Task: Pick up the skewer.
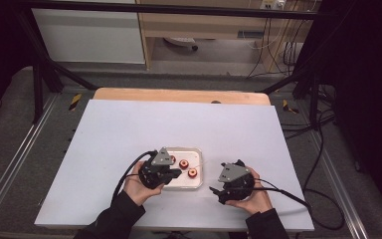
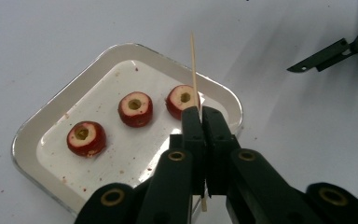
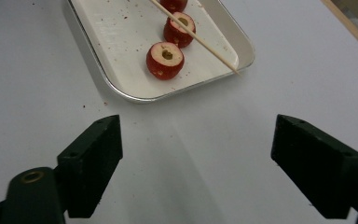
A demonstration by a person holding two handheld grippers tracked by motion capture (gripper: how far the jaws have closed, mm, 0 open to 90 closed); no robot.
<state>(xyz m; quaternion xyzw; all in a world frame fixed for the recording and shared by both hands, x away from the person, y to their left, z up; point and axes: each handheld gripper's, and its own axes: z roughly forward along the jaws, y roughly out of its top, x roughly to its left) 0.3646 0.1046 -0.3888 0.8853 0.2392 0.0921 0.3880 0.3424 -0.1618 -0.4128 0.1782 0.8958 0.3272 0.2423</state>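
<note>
Left claw, thin wooden skewer

Two dark-sleeved forearms reach in from the table's near edge. The left gripper, cupped in the left hand, has its jaws clamped together. The right gripper, in the right hand, has jaws spread wide.

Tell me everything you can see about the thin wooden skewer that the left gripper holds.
The thin wooden skewer is a pale, straight, slender stick that looks like bamboo, with a pointed far end. The left gripper is shut on its lower part; a short stub shows below the jaws. Its long free part extends above the white rectangular metal tray and passes over one of the three red cored fruit pieces. Whether it touches that piece is unclear.
</note>
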